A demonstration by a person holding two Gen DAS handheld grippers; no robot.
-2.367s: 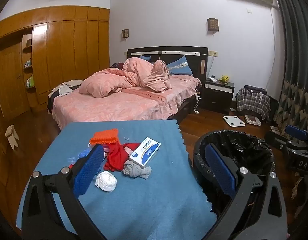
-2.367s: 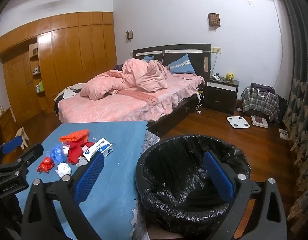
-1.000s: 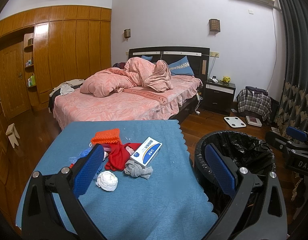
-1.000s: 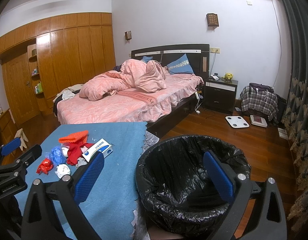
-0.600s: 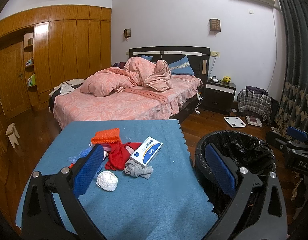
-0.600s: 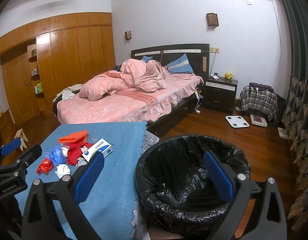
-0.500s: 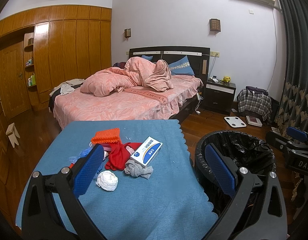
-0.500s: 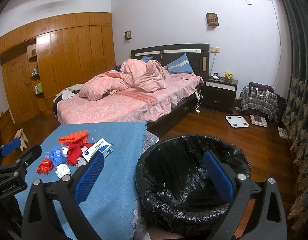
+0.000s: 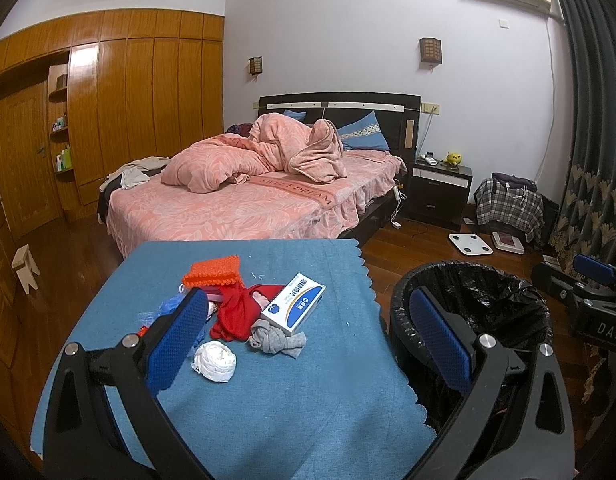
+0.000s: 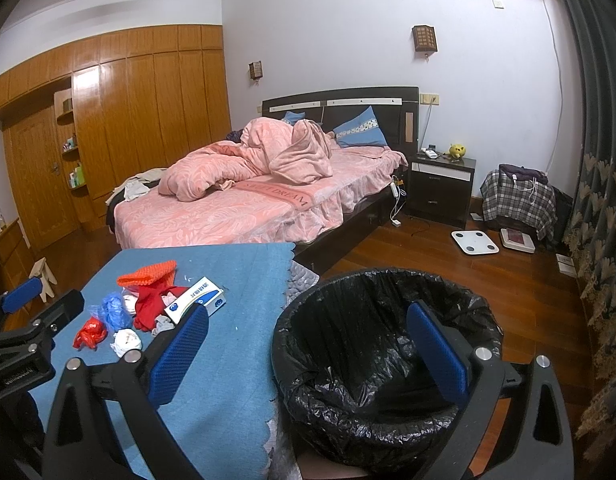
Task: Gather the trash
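Observation:
A pile of trash lies on the blue-covered table (image 9: 299, 400): a white crumpled wad (image 9: 214, 361), a grey rag (image 9: 275, 339), a white and blue box (image 9: 293, 304), a red cloth (image 9: 235, 312), an orange knit piece (image 9: 212, 270) and blue plastic (image 10: 114, 311). A red wrapper (image 10: 89, 332) shows in the right wrist view. A bin lined with a black bag (image 10: 384, 364) stands right of the table, also in the left wrist view (image 9: 468, 320). My left gripper (image 9: 308, 332) is open and empty above the table's near side. My right gripper (image 10: 308, 352) is open and empty over the bin's near rim.
A bed with pink bedding (image 9: 251, 196) stands behind the table. A dark nightstand (image 9: 440, 192), a white scale (image 9: 470, 243) and a plaid-covered bundle (image 9: 508, 206) sit on the wooden floor at right. Wooden wardrobes (image 9: 107, 120) line the left wall. A curtain (image 10: 600, 200) hangs at far right.
Both views have barely shifted. Nothing on the table has moved and both grippers remain open.

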